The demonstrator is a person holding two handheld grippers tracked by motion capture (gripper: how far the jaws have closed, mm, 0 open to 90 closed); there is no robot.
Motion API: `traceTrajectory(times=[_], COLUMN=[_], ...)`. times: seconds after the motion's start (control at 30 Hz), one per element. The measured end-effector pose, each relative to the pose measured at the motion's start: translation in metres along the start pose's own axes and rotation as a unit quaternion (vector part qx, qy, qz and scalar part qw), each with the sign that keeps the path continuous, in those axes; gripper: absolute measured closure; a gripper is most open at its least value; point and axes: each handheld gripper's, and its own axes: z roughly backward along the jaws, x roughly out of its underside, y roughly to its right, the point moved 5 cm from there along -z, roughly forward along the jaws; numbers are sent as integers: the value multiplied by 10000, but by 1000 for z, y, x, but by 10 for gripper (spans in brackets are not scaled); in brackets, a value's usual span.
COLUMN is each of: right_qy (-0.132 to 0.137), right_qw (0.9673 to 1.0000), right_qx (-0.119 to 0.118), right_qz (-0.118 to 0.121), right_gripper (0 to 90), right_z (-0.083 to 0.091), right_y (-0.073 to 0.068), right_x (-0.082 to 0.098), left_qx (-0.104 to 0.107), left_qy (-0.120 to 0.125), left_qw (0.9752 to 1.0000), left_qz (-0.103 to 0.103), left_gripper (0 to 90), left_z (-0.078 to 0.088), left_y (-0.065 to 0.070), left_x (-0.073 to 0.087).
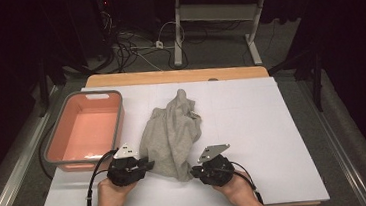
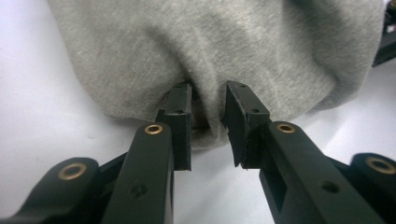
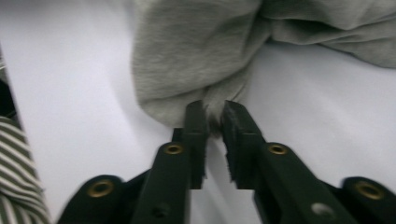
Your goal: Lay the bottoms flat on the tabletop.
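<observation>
A crumpled grey cloth (image 1: 171,134) lies in a heap on the white table top (image 1: 258,126). It runs from the middle of the table toward the near edge. My left gripper (image 1: 147,165) is at the cloth's near left edge. In the left gripper view the jaws (image 2: 209,100) are shut on a puckered fold of the grey cloth (image 2: 210,46). My right gripper (image 1: 195,172) is at the cloth's near right corner. In the right gripper view its jaws (image 3: 214,112) stand close together, shut on a pinch of the cloth's hem (image 3: 196,56).
A salmon-coloured basin with a grey rim (image 1: 54,149) stands at the table's left side, and nothing lies in it. White table top stretches to the right of the cloth. A striped sleeve (image 3: 18,177) is at the left of the right gripper view. Cables lie on the floor beyond the table.
</observation>
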Motion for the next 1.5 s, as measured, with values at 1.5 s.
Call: traceTrajectory(times=[1.5], right_qy=[-52], right_qw=[9928], right_qx=[742], right_qz=[-944], right_gripper=[891], right_z=[-29], right_y=[93], right_x=[-42], left_qx=[-289], left_qy=[-238], left_qw=[9993], left_qz=[-23], left_gripper=[403], left_z=[-25], left_y=[3], left_x=[-3])
